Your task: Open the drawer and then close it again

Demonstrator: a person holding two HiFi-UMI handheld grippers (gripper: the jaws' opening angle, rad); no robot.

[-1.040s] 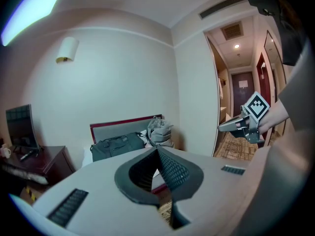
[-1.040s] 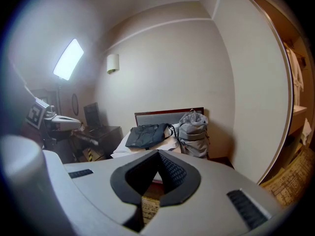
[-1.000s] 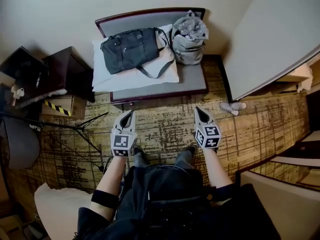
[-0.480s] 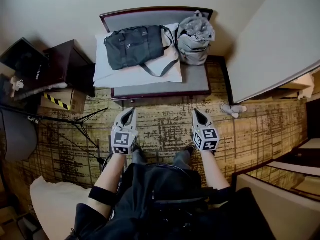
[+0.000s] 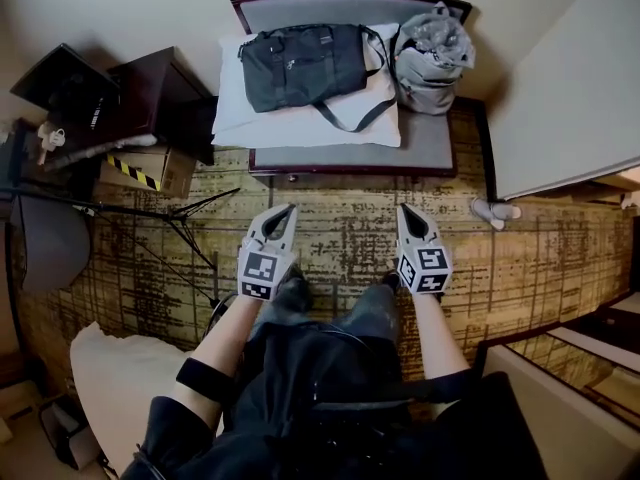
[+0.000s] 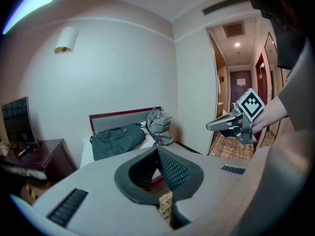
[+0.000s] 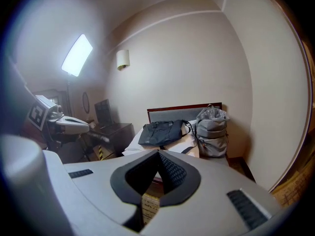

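While the left gripper (image 5: 287, 212) hangs clenched on nothing, pads pressed flat together in its own view, the right gripper (image 5: 406, 213) beside it is pinched just as tight and just as empty. Both point slightly down over the patterned carpet (image 5: 340, 243), with the person's shoes just on the near side of them.

Straight ahead of the tips sits the bench (image 5: 432, 146). The drawer, by my reading, is its dark wooden front (image 5: 350, 171) under the seat. What looks like a small knob (image 5: 292, 178) sits just ahead of the left claw, though it's too small to be sure. Nothing is touched yet, so the opening hasn't begun.

Now the hazards. Go in with the jaws closed like this and the tips will only knock on the wood, so they have to part first. That knob is tiny, and a shallow pinch could slip off mid-pull.

Beyond the front, the white pillow (image 5: 300, 128) reaches almost to the seat's edge. The duffel bag (image 5: 305, 63) lies on it, with the grey backpack (image 5: 432, 53) off to the right, and a jerky tug could jolt that load.

Out to the left claw's left, a tripod leg (image 5: 195, 208) slants across the floor, ready to catch a swinging elbow. And the person stands close, so a drawer pulled out far could meet the shins.
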